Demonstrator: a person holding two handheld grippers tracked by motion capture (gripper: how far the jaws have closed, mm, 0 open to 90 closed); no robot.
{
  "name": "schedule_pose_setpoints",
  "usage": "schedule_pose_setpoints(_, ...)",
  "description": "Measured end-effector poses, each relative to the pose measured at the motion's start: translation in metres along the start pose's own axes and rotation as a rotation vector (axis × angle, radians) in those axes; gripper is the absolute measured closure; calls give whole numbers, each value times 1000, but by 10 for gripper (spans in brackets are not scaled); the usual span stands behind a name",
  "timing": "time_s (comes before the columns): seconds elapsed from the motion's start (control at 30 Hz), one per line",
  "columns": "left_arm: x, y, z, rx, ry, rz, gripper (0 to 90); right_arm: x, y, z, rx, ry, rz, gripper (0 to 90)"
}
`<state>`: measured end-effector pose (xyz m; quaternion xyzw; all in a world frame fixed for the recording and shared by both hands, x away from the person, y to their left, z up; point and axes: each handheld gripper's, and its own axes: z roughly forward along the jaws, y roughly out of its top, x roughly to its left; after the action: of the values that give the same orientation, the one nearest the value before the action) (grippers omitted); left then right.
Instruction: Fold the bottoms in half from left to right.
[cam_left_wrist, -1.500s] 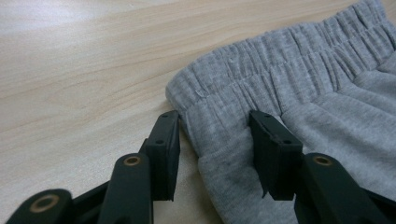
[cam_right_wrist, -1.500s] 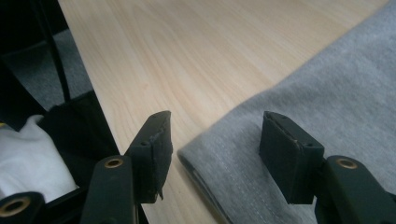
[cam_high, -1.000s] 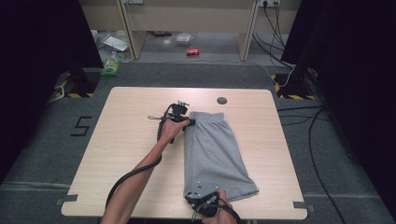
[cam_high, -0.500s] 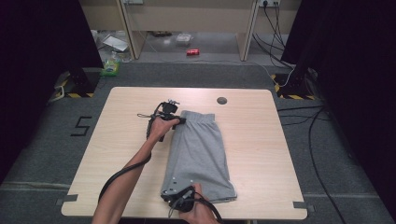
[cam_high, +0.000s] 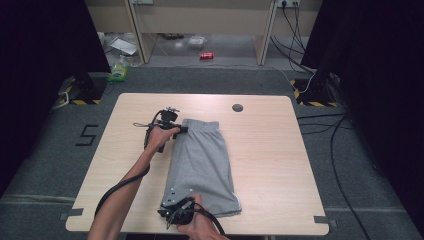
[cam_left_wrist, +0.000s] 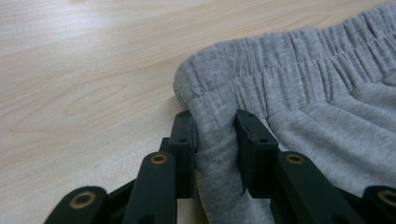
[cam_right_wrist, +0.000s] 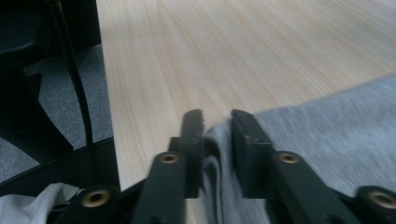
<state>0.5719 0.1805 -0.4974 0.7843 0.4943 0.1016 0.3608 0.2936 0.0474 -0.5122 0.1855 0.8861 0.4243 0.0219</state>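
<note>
Lying folded lengthwise on the worktop (cam_high: 280, 150), the grey shorts (cam_high: 202, 165) run from the left hand-held gripper (cam_high: 181, 129) at the waistband down to the right hand-held gripper (cam_high: 170, 206) at the hem. Compared with a second ago, the whole garment has slid sideways toward the worktop's left part, and both hands have gone with it.

In the left gripper view the jaws pinch a fold of cloth just below the elastic waistband (cam_left_wrist: 289, 70), so that grip holds. In the right gripper view the hem corner (cam_right_wrist: 215, 140) sits between the jaws, which have just been opening; the cloth looks slack there, the pads no longer pressing it.

Judging from this, the drag is done and the right side is letting go, leaving the shorts set down in their new place. Beyond them lie bare wood and a round cable port (cam_high: 237, 107), well apart.
</note>
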Motion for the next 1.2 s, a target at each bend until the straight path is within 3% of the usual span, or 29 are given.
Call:
schedule_pose_setpoints(0.07, 0, 0, 0, -3, 6, 3, 688, 3, 3, 2, 2, 5, -2, 619)
schedule_pose_setpoints(0.2, 0, 0, 2, -9, 8, -2, 679, 8, 11, -5, -17, 7, -48, 532)
schedule_pose_setpoints(0.27, -2, 1, 3, -8, 17, 15, 677, 6, 14, -11, -23, 2, -41, 508)
schedule_pose_setpoints(0.37, -3, 0, 4, -18, 22, 6, 669, -3, 15, -21, -25, -19, -29, 472)
schedule_pose_setpoints(0.63, 3, -5, 4, -31, 4, -33, 607, -43, 13, -49, -57, -114, 40, 450)
schedule_pose_setpoints(0.67, 3, -5, 4, -31, 4, -33, 603, -43, 13, -49, -57, -114, 40, 450)
schedule_pose_setpoints(0.73, 4, -6, 4, -34, 4, -40, 580, -60, 14, -62, -73, -157, 61, 448)
schedule_pose_setpoints(0.83, 6, -8, 4, -41, -1, -53, 559, -70, 15, -70, -86, -183, 64, 447)
schedule_pose_setpoints(0.9, 5, -8, 3, -34, 2, -45, 557, -88, 15, -81, -104, -232, 91, 445)
schedule_pose_setpoints(0.97, 5, -8, 3, -30, 5, -40, 548, -94, 15, -84, -111, -241, 97, 445)
schedule_pose_setpoints(1.0, 5, -9, 2, -31, 6, -41, 548, -109, 14, -91, -118, -277, 120, 444)
schedule_pose_setpoints(1.17, 5, -9, 3, -39, 9, -33, 549, -136, 10, -102, -118, -323, 164, 439)
schedule_pose_setpoints(1.2, 5, -9, 3, -39, 9, -33, 550, -136, 10, -102, -118, -323, 164, 439)
